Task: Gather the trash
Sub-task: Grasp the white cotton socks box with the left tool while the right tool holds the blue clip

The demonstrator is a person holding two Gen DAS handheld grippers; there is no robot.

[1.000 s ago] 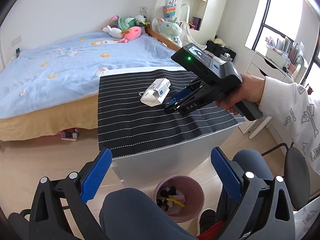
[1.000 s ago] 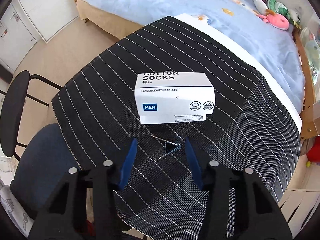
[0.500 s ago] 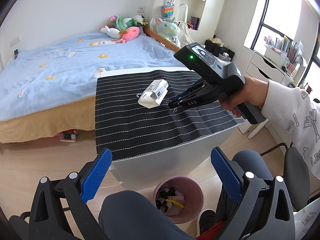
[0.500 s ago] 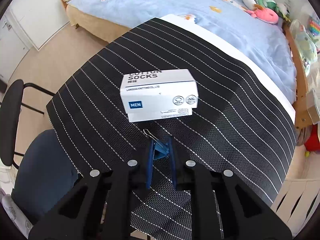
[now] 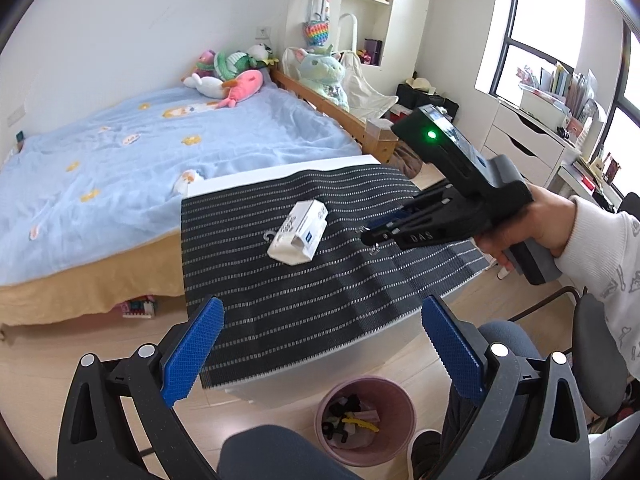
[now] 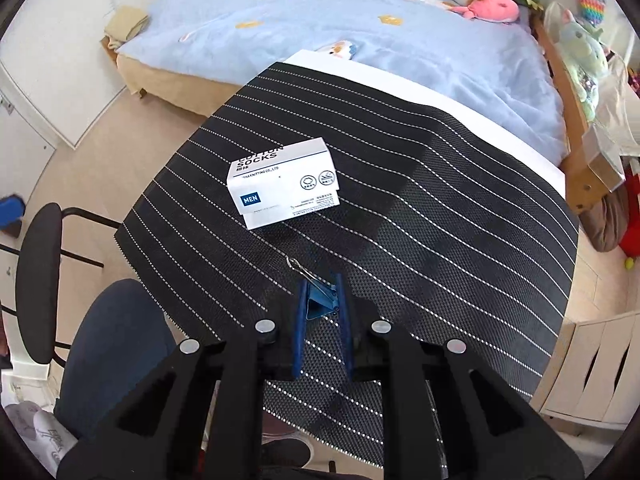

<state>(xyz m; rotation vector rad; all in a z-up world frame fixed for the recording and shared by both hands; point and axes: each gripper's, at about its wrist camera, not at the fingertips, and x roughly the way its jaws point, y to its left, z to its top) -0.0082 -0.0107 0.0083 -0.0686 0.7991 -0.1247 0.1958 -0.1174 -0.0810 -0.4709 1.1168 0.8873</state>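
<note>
My right gripper (image 6: 322, 292) is shut on a small blue binder clip (image 6: 320, 304) and holds it just above the black striped mat (image 6: 440, 240); its wire handle sticks out toward a white cotton-socks box (image 6: 284, 184) lying on the mat. In the left wrist view the right gripper (image 5: 370, 236) hovers to the right of the box (image 5: 298, 232). My left gripper (image 5: 320, 344) is open and empty, held off the table's near edge above a pink trash bin (image 5: 366, 420) with scraps inside.
A bed with a blue cover (image 5: 140, 160) lies behind the table. A black chair (image 6: 36, 272) stands at the table's left. White drawers (image 5: 528, 136) and shelves stand by the window. My knee in blue trousers (image 5: 280, 452) is beside the bin.
My right gripper closed on the binder clip and lifted it back from the box. The left gripper rose slightly and stayed open.
</note>
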